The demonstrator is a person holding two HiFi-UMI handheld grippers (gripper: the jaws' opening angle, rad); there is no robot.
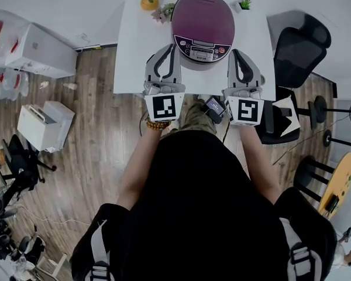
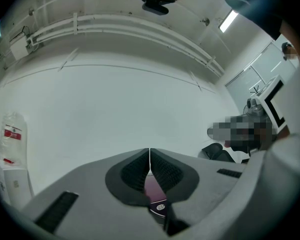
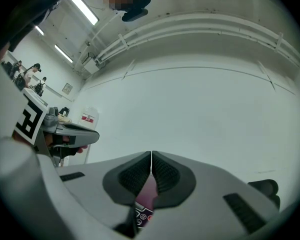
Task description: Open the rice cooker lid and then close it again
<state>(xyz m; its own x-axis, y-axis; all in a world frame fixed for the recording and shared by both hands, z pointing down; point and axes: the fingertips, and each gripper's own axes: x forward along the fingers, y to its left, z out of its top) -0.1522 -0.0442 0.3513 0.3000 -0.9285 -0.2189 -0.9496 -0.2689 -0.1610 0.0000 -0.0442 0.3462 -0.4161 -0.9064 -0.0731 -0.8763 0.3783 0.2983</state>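
Rice cooker (image 1: 202,28) stands on the white tabletop (image 1: 134,51), lid down. Left gripper (image 1: 169,48) and right gripper (image 1: 237,54) flank its front panel, both jaws closed on nothing.

Risk: closed jaws nudging the body instead of the latch would likely slide the cooker.

Only the head view shows the lid. The gripper views confirm the pads meet, showing only a purple sliver beneath.

The person wears a black top (image 1: 199,204), an orange bead bracelet (image 1: 157,124) on the left wrist and grey buckled straps (image 1: 97,247) over both shoulders. The left hand-held gripper (image 1: 170,47) and right hand-held gripper (image 1: 236,52) are grey with black ribbed pads (image 2: 132,170). Each bears a white cube (image 1: 164,106) with a black square marker.
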